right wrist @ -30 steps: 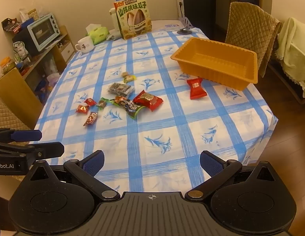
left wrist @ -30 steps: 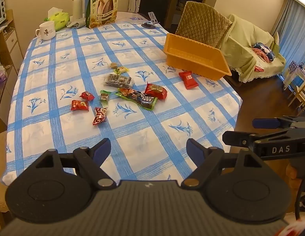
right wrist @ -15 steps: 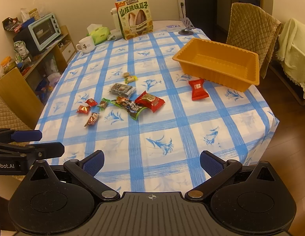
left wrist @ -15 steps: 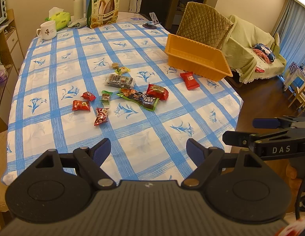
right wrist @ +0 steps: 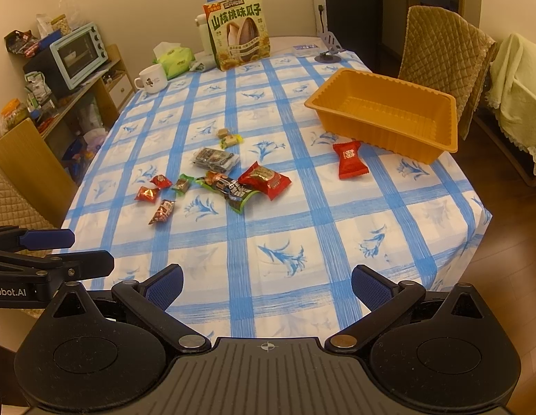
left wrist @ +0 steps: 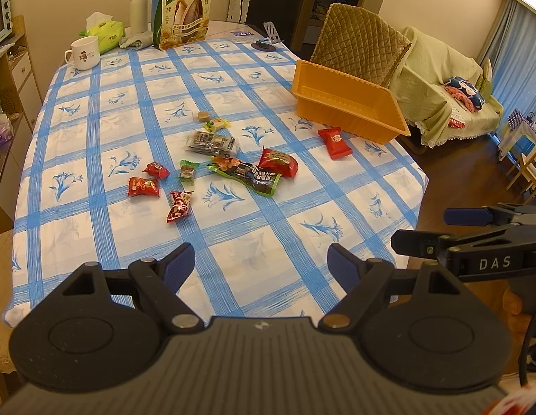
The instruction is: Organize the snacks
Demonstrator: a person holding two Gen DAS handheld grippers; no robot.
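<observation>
Orange plastic forms the tray [right wrist: 389,117], which is seen empty near the far right edge of the table [right wrist: 337,228]; it is taken as the landmark here. Just beside its near wall a red packet [right wrist: 351,159] lies alone, and well to the left of the tray the other snacks [right wrist: 230,180] are scattered in a loose cluster. The left gripper [left wrist: 261,266] and right gripper [right wrist: 266,288] are both held well short of the snacks, over the near edge, with jaws spread wide and nothing between them. Trouble is judged most likely at the cluster: overlapping wrappers could be pinched two at a time, or a slick packet squeezed out sideways (the foil looks slippery). The cloth, a blue-checked one, could be caught and dragged by a low grasp, shifting the light tray. Beyond the tray a quilted chair [right wrist: 444,45] stands; far behind it a seed bag [right wrist: 238,31] and mug [right wrist: 152,77] are set, with an oven [right wrist: 77,55] on a shelf at the left wall.
</observation>
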